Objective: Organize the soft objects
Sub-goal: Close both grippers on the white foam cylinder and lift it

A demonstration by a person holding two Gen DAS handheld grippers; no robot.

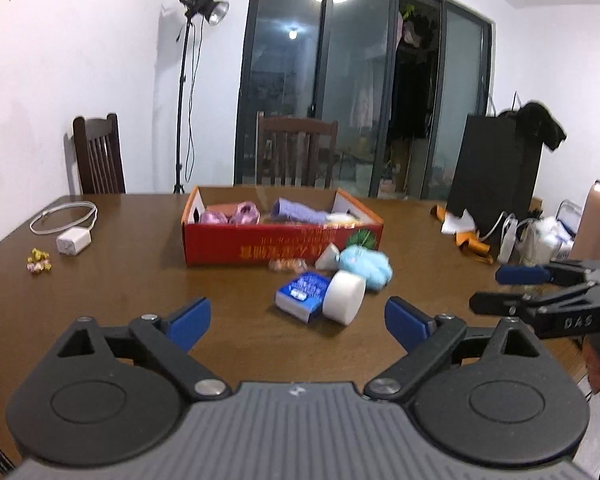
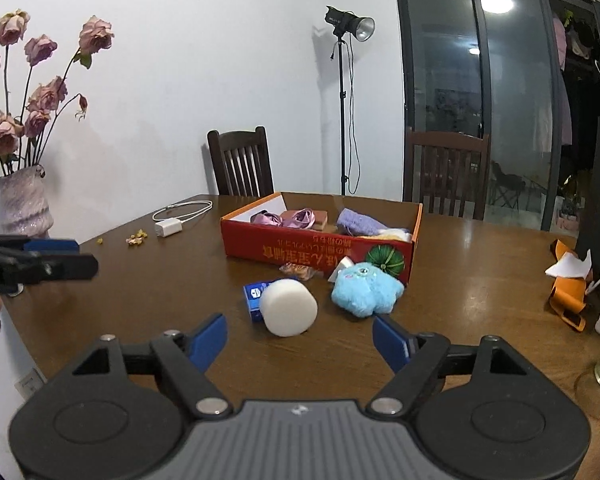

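Where chairs (image 2: 242, 162) stand, brown table (image 2: 480, 248), white wall (image 2: 220, 60)

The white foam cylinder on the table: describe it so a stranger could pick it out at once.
On the brown wooden table stands an open red cardboard box; a small cluster of things lies in front of it. The white foam cylinder lies on its side at the cluster's near edge, against a blue packet, left of the fluffy light-blue plush toy. It alone is plain white, smooth and round.

Black grippers, blue fingers (image 1: 192, 322), silver screws
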